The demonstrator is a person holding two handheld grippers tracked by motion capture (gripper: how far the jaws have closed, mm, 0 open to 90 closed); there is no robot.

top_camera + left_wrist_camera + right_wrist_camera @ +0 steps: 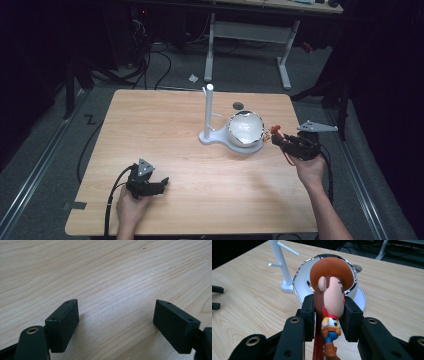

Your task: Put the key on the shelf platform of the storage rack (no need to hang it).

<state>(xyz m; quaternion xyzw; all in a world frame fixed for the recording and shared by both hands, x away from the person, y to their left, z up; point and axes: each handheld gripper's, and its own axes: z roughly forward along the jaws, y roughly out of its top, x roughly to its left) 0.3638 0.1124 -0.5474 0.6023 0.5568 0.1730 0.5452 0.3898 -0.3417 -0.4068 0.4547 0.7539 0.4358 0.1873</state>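
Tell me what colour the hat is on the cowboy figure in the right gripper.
Brown-orange: the cowboy figure's hat shows best in the right gripper view.

No readable text anywhere.

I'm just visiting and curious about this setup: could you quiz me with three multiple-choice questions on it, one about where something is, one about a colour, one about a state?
1. Where is the cowboy figure?
A. Between the right gripper's jaws
B. Inside the bowl
C. Hanging on the white stand

2. What colour is the figure's hat?
A. Green
B. Brown
C. White

3. How is the left gripper?
A. Shut on a cup
B. Shut on the figure
C. Open, holding nothing

Answers:
1 A, both pads press the figure's head.
2 B, the brim is brown.
3 C, only bare table shows between its jaws.
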